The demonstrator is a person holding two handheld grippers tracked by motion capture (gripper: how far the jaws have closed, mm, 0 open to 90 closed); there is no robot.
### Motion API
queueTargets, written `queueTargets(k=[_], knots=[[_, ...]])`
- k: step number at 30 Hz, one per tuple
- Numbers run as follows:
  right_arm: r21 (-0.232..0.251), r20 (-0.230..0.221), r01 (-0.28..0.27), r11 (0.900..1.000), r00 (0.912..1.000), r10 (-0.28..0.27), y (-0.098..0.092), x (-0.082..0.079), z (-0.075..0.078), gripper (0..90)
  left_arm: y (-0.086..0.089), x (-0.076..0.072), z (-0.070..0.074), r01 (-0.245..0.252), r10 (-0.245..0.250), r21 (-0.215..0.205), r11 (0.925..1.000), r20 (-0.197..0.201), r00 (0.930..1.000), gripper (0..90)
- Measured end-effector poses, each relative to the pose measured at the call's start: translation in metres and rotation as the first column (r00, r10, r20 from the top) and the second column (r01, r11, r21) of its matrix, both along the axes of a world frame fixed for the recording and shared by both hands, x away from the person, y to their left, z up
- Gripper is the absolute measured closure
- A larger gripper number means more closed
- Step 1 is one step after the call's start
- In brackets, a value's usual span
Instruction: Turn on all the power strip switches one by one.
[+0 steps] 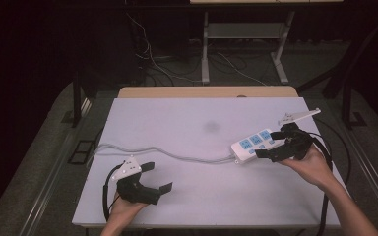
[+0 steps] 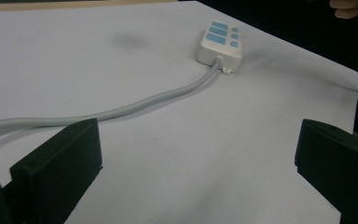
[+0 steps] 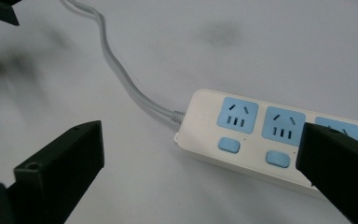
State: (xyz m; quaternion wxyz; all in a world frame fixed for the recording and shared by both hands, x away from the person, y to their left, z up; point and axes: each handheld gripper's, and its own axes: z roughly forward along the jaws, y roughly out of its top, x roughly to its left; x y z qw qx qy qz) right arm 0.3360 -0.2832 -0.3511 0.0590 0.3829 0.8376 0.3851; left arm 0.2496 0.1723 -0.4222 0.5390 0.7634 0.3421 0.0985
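Note:
A white power strip [image 1: 252, 143] with blue sockets lies on the right side of the white table [image 1: 202, 201]. Its grey cable [image 1: 177, 155] snakes left to the table's left edge. My right gripper [image 1: 268, 144] is open, with its jaws on either side of the strip's right end. In the right gripper view the power strip [image 3: 256, 135] lies between the wide-apart jaws of that gripper [image 3: 200, 168], and the right jaw covers its third socket. My left gripper [image 1: 158, 177] stands open near the front left, empty, just in front of the cable. The left gripper view looks past that gripper [image 2: 198, 154] to the cable [image 2: 144, 102] and the power strip [image 2: 220, 42].
A dark smudge [image 1: 211, 127] marks the middle of the table top. A wooden table edge [image 1: 206, 92] runs behind it. Beyond, on the dark floor, stand metal desk legs [image 1: 205, 49] among loose cables [image 1: 152, 59].

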Motion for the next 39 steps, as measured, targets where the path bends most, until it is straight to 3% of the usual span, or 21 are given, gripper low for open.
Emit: queueTargets(k=[3, 4, 5, 7, 8, 11, 15, 22, 39], knots=[[0.004, 0.0, -0.017, 1.0, 0.9999, 0.017, -0.003, 0.005, 0.0, 11.9, 0.0, 0.0, 0.0, -0.003, 0.003, -0.002, 1.0, 0.003, 1.0, 0.0], [0.017, -0.008, -0.018, 1.0, 0.9998, 0.018, -0.005, 0.008, 0.0, 19.4, 0.001, 0.0, 0.0, -0.004, 0.004, -0.003, 1.0, 0.003, 1.0, 0.0], [0.017, -0.008, -0.018, 1.0, 0.9998, 0.018, -0.005, 0.008, 0.0, 19.4, 0.001, 0.0, 0.0, -0.004, 0.004, -0.003, 1.0, 0.005, 1.0, 0.0], [0.012, -0.023, -0.031, 0.999, 0.9993, 0.031, -0.007, 0.014, -0.002, 31.5, 0.001, 0.0, 0.0, -0.004, 0.004, -0.002, 1.0, 0.006, 1.0, 0.0], [0.012, -0.023, -0.031, 0.999, 0.9993, 0.031, -0.007, 0.014, -0.002, 31.5, 0.001, 0.0, 0.0, -0.004, 0.004, -0.003, 1.0, 0.007, 1.0, 0.0], [0.021, -0.058, -0.053, 0.998, 0.9968, 0.054, -0.007, 0.021, -0.008, 44.2, 0.001, 0.0, 0.0, -0.004, 0.004, 0.0, 1.0, 0.01, 0.9999, 0.0], [0.009, -0.071, -0.043, 0.999, 0.9965, 0.043, -0.006, 0.026, -0.012, 53.4, 0.001, 0.0, 0.0, -0.006, 0.006, -0.001, 1.0, 0.015, 0.9999, 0.0], [-0.009, -0.104, -0.036, 0.999, 0.994, 0.035, -0.007, 0.034, -0.02, 89.7, 0.002, 0.0, 0.0, -0.008, 0.007, 0.003, 1.0, 0.02, 0.9998, 0.0], [-0.069, -0.12, -0.038, 0.997, 0.9924, 0.029, 0.008, 0.045, -0.038, 90.0, 0.004, -0.001, 0.001, -0.011, 0.011, 0.005, 0.9999, 0.024, 0.9997, 0.0]])
